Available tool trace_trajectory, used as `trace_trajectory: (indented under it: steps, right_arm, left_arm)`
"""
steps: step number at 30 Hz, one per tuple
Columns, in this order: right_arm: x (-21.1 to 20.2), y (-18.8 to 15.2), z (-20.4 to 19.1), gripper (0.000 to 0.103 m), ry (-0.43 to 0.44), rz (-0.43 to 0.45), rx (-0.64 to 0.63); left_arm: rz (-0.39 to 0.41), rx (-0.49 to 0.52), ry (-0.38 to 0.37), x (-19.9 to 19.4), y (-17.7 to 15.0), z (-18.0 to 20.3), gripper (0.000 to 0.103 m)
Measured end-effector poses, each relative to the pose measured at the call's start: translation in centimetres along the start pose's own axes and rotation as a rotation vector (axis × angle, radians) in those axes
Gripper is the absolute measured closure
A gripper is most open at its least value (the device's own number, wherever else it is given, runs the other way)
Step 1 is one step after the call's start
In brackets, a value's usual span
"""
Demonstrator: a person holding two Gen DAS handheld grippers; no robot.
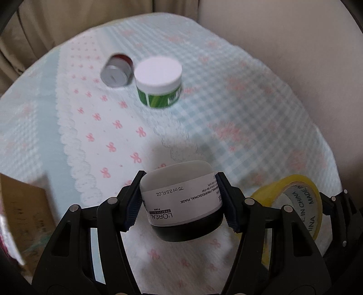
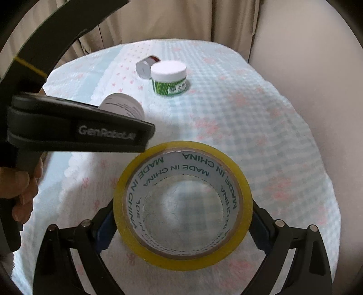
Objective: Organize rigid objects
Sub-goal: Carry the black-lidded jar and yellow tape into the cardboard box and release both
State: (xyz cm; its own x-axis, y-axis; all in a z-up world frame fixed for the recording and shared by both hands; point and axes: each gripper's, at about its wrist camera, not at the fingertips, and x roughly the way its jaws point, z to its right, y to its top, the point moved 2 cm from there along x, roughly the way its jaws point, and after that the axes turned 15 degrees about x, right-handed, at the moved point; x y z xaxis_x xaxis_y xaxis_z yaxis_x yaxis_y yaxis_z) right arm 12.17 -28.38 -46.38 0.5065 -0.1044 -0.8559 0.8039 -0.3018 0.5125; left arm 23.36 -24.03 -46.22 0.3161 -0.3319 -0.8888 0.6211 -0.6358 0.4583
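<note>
My left gripper (image 1: pixel 179 199) is shut on a white L'Oréal jar with a black lid (image 1: pixel 181 199), held upside down above the table; its base shows in the right wrist view (image 2: pixel 123 105). My right gripper (image 2: pixel 182 224) is shut on a yellow tape roll (image 2: pixel 182 204), held just right of the left gripper; the roll also shows in the left wrist view (image 1: pixel 299 199). A green jar with a white lid (image 1: pixel 158 81) (image 2: pixel 169 78) stands upright at the far side. A small silver-capped red jar (image 1: pixel 116 70) (image 2: pixel 146 65) lies on its side just left of it.
The table is covered by a light-blue checked cloth with pink bows (image 1: pixel 226 113) (image 2: pixel 249 127). A cardboard box (image 1: pixel 20 208) stands at the near left. Beige curtains (image 2: pixel 158 20) hang behind, and a beige wall or cushion (image 1: pixel 306 45) is at the right.
</note>
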Motion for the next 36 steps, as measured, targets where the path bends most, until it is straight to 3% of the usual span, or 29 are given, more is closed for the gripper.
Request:
trace_trajectory:
  steps: [7, 17, 26, 36]
  right_arm:
    - [-6.5, 3.1, 0.5, 0.007, 0.008, 0.057, 0.006]
    - [-20.1, 8.7, -0.3, 0.007, 0.086, 0.15, -0.015]
    - [-27.1, 13.2, -6.4, 0.007, 0.251, 0.184, -0.125]
    - [-28.2, 13.3, -17.2, 0.007, 0.37, 0.101, -0.137]
  left_arm:
    - [0.065, -0.028, 0.036, -8.1, 2.0, 0.2, 0.045]
    - [0.173, -0.142, 0.105, -23.0, 2.1, -0.1, 0.045]
    - [0.211, -0.298, 0.202, -32.9, -2.6, -5.1, 0.045]
    - [0.158, -0.361, 0.278, -37.8, -11.7, -16.0, 0.045]
